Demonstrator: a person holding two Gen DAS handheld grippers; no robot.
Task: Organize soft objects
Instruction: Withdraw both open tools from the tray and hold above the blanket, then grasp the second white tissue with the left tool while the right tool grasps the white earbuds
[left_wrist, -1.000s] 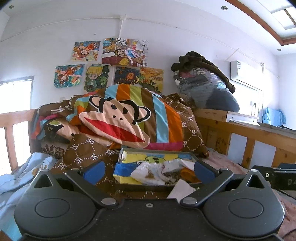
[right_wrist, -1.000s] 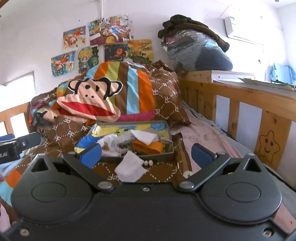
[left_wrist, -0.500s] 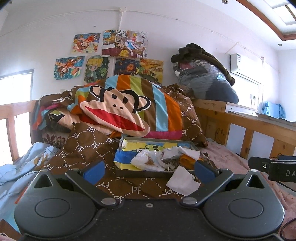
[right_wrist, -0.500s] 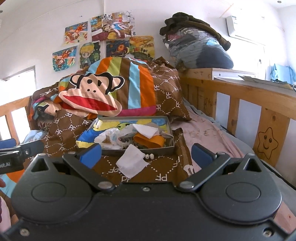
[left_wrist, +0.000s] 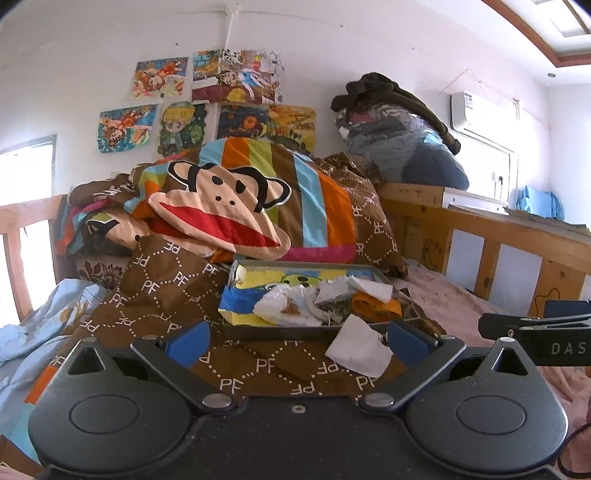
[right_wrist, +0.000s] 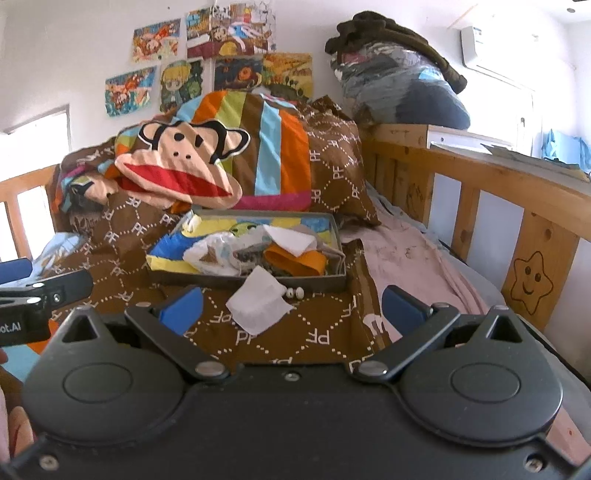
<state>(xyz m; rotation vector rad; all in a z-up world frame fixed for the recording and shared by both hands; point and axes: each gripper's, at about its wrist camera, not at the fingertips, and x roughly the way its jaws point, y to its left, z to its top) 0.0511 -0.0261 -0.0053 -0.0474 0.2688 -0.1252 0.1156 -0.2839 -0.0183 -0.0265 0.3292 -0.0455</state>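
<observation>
Both wide open, holding nothing: left gripper (left_wrist: 297, 338), right gripper (right_wrist: 291, 304). Star (right_wrist: 532, 282) (right view only) at right.

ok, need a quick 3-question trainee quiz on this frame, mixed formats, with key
1. True or false: the white cloth lies inside the grey tray.
2. Multiple choice: the two small white beads lie (A) on the monkey pillow, (B) on the brown quilt just in front of the tray, (C) on the wooden rail.
3. Fill in: the fingers of the left gripper and the right gripper are both ____, holding nothing.

Key: 1 false, it lies on the quilt against the tray's front wall; 2 B; 3 open.
</observation>
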